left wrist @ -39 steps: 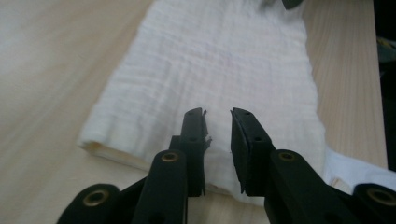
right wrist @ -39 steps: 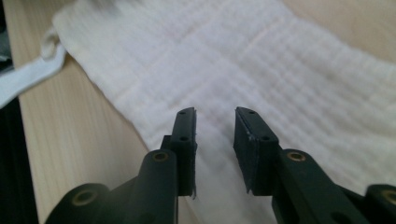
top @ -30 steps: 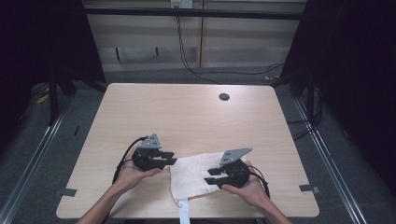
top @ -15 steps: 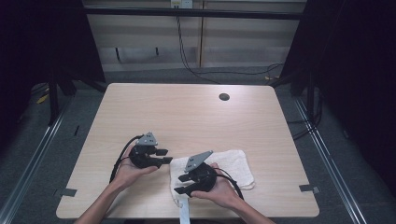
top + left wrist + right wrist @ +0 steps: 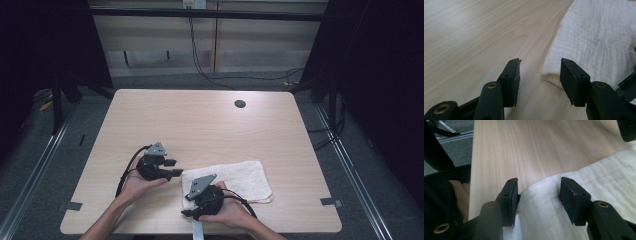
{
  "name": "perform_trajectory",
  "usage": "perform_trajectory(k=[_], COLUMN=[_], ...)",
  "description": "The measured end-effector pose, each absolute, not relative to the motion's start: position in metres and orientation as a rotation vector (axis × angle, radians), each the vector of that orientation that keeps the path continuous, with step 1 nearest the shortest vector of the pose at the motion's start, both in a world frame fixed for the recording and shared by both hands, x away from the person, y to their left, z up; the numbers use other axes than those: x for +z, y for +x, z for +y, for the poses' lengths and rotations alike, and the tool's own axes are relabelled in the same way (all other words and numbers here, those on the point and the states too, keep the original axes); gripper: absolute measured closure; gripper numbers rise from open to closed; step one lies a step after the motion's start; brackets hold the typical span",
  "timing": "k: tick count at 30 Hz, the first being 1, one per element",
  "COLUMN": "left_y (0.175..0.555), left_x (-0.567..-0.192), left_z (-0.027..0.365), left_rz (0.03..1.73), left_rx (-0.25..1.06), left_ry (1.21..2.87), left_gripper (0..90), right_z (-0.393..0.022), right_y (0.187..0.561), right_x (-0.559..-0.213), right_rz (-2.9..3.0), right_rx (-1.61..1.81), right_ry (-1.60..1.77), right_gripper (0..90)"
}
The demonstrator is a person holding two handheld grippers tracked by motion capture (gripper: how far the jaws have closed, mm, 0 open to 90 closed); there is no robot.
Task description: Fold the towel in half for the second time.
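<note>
Two black grippers work low over a pale wood-grain table [image 5: 200, 125]. The left gripper [image 5: 540, 72] and the right gripper [image 5: 539, 191] have just been opening; their flat rubbery pads stand apart, pinching nothing. A white, crinkled cloth [image 5: 240, 177], folded into a soft rectangle, lies beneath the right gripper, its corner just beside the left. A dark round hole [image 5: 240, 104] sits well apart.

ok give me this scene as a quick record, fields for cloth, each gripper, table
cloth: white towel, folded, flat near the table's front edge
left gripper: open, jaws just opening, at the towel's left corner, nothing gripped
right gripper: open, jaws just opening, over the towel's front-left corner
table: light wood, dark round hole near the back
</note>
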State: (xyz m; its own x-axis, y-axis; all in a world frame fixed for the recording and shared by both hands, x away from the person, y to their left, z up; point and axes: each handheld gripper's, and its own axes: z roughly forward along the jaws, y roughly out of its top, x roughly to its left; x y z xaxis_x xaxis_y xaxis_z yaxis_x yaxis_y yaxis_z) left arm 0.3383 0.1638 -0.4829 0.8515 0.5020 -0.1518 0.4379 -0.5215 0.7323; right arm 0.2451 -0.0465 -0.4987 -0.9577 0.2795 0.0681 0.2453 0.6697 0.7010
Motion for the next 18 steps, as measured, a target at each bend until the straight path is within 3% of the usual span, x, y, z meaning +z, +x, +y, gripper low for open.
perform_trajectory(k=[7, 18], left_y=[0.337, 0.337], left_x=[-0.487, -0.495], left_z=[0.158, 0.150], left_rz=[0.700, 0.698], left_rx=[0.115, 0.098], left_ry=[2.212, 2.227], left_gripper=[46.8, 41.8], right_z=[-0.048, -0.051], right_y=[0.248, 0.255], right_x=[-0.498, -0.499], right_rz=[2.792, 2.794], right_rx=[1.146, 1.179], right_ry=[0.481, 0.555], right_gripper=[71.4, 80.9])
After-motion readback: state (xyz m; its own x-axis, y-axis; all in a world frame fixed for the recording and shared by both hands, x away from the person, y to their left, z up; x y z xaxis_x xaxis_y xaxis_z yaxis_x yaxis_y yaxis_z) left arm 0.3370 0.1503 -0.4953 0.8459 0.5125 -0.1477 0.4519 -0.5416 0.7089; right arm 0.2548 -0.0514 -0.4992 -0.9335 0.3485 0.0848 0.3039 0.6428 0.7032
